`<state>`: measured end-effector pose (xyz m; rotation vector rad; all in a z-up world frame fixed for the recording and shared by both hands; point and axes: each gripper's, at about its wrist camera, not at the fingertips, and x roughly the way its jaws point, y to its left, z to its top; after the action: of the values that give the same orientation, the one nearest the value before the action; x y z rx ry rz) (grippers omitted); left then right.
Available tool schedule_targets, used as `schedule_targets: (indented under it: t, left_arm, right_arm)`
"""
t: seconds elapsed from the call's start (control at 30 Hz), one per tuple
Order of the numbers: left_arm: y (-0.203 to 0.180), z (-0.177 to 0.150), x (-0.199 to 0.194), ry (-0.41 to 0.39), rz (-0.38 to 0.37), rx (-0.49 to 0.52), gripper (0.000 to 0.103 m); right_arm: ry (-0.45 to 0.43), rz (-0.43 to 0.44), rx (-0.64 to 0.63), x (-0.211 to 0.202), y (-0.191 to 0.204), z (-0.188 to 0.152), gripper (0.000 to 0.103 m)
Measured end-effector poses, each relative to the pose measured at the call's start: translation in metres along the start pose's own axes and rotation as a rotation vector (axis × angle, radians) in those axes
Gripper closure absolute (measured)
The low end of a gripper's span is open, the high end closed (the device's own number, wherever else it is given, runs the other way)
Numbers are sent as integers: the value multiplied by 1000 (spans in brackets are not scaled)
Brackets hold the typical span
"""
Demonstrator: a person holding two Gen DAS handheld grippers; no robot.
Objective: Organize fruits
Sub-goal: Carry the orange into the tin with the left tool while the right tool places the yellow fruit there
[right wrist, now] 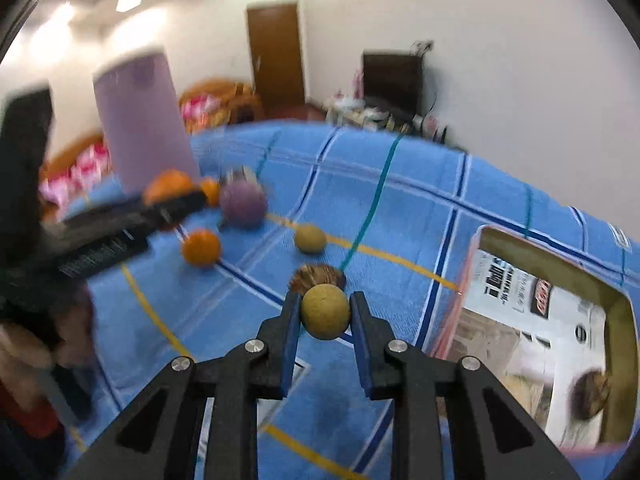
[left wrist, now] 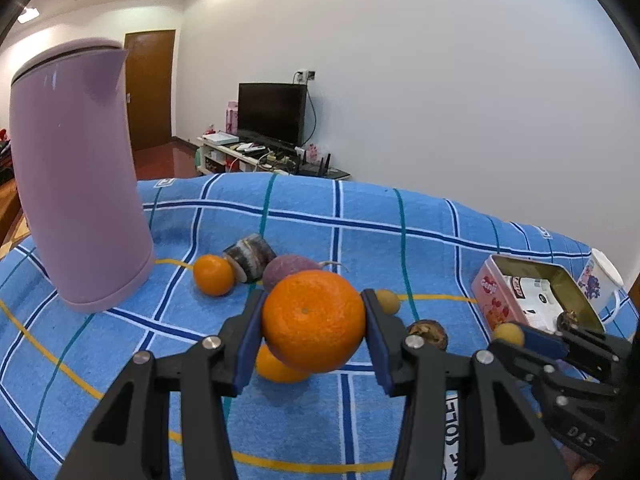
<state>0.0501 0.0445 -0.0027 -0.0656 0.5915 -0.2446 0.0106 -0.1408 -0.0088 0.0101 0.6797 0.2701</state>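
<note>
My left gripper (left wrist: 314, 326) is shut on a large orange (left wrist: 314, 320), held above the blue checked cloth (left wrist: 400, 216). Beneath it lies a second orange (left wrist: 276, 368); a third orange (left wrist: 213, 275) sits farther back beside a purple fruit (left wrist: 290, 270). My right gripper (right wrist: 325, 316) is shut on a small tan round fruit (right wrist: 325, 311), lifted just left of the open tin (right wrist: 616, 308). The right gripper (left wrist: 520, 336) with that tan fruit (left wrist: 508, 334) also shows in the left wrist view. Another tan fruit (right wrist: 309, 239) and a brown husked fruit (right wrist: 318, 274) rest on the cloth.
A tall lilac kettle (left wrist: 76, 184) stands at the back left. The pink tin (left wrist: 492, 296) holds a printed carton and a brown fruit (right wrist: 592, 396). A white mug (left wrist: 600, 280) stands behind the tin. A dark banded lump (left wrist: 252, 256) lies behind the purple fruit.
</note>
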Motion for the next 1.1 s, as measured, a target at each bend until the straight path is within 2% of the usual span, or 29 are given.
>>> schedule_targets:
  t: [0.17,0.27,0.57,0.73,0.87,1.0,1.1]
  left_arm:
    - [-12,-6,1,-18,12,42,54]
    - [-18,-9,4,-3,17,65,54]
    - [-19,-20,-7,15,69,24,54]
    - [-18,-30,-14,55,81,-12,54]
    - [-23,-34,-18,56,102,-6,54]
    - [-35,-36,-19,59,89,15,54]
    - [-48,-31,-22,56,48,44,54]
  right_arm:
    - [-76,-49,32,-14,7,-9,76]
    - [-114,-73,22,-19,10,-8,76]
    - [-109,-57,7,-24,14,-14,76]
    - [-100,-30,19,-29,12,-19,76]
    - [-102,-32,4,-35,12,-24,76]
    - [-119,-45,-12,-44,10,-28,76]
    - [-141,-47,5,-54,0,-29,76]
